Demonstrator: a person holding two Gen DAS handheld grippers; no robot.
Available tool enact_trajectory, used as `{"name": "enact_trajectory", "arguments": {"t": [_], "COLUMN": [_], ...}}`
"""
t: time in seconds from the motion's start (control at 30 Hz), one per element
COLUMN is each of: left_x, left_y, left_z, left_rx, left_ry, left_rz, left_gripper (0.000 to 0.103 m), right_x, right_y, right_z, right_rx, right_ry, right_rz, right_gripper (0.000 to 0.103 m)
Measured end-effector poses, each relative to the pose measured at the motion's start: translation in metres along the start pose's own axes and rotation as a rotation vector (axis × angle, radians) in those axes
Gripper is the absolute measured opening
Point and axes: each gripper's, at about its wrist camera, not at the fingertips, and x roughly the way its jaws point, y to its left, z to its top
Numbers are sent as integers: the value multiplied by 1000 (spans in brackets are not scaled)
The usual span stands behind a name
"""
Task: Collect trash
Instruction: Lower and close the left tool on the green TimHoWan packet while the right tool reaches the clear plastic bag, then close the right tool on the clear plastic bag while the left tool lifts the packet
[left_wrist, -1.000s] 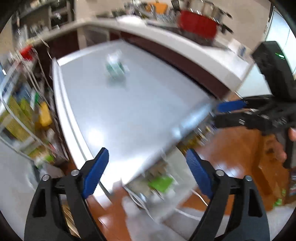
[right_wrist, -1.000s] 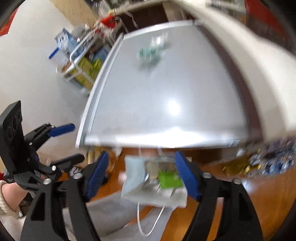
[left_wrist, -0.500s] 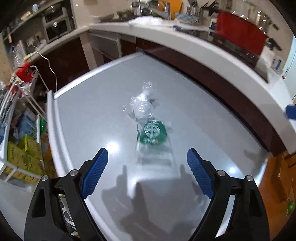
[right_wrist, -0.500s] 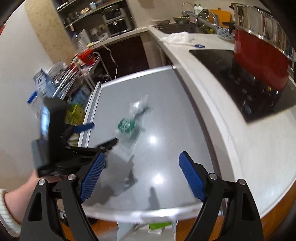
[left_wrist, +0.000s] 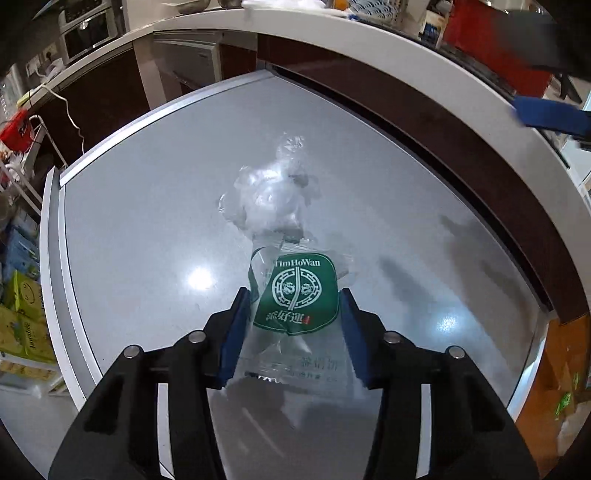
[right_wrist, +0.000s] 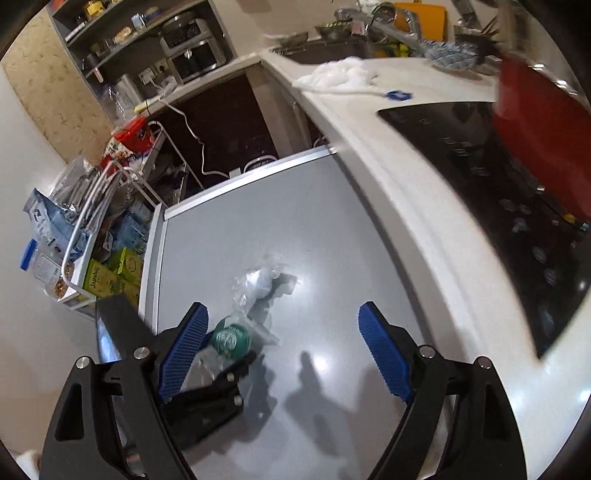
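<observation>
A crumpled clear plastic wrapper (left_wrist: 273, 199) with a green round-logo label (left_wrist: 297, 295) lies on the grey tabletop (left_wrist: 147, 221). My left gripper (left_wrist: 293, 299) points down at it, and its blue pads have closed in on the label end from both sides. The right wrist view shows the same wrapper (right_wrist: 266, 280) and the left gripper (right_wrist: 225, 347) on its near end. My right gripper (right_wrist: 282, 317) hovers open above the table just right of the wrapper, nothing between its fingers. One of its blue pads (left_wrist: 546, 118) shows at the upper right of the left wrist view.
A white counter (left_wrist: 406, 55) curves round the table's far and right sides, bearing a black hob (right_wrist: 480, 147), a red pot (right_wrist: 535, 129) and a white cloth (right_wrist: 340, 77). A wire rack (right_wrist: 92, 229) of boxes stands left. Wooden floor (left_wrist: 554, 369) lies beyond the near right edge.
Both grippers swung from the floor side to over the table. My left gripper dropped onto the wrapper and its jaws closed on the label end. The right gripper came up beside it.
</observation>
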Motion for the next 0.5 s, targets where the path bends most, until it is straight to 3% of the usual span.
{"name": "enact_trajectory", "arguments": {"t": [0.33, 0.5], "left_x": [-47, -60], "left_y": [39, 56], "left_z": [-32, -42], "left_rx": [-85, -119], "left_ry": [-65, -80], "left_rz": [-2, 18], "left_gripper": [48, 48], "right_x": [104, 131], "right_y": [22, 41], "right_z": [20, 17], "right_rx": [122, 117], "right_ry": [165, 183], "right_rz": [-5, -34], "right_gripper": [83, 83]}}
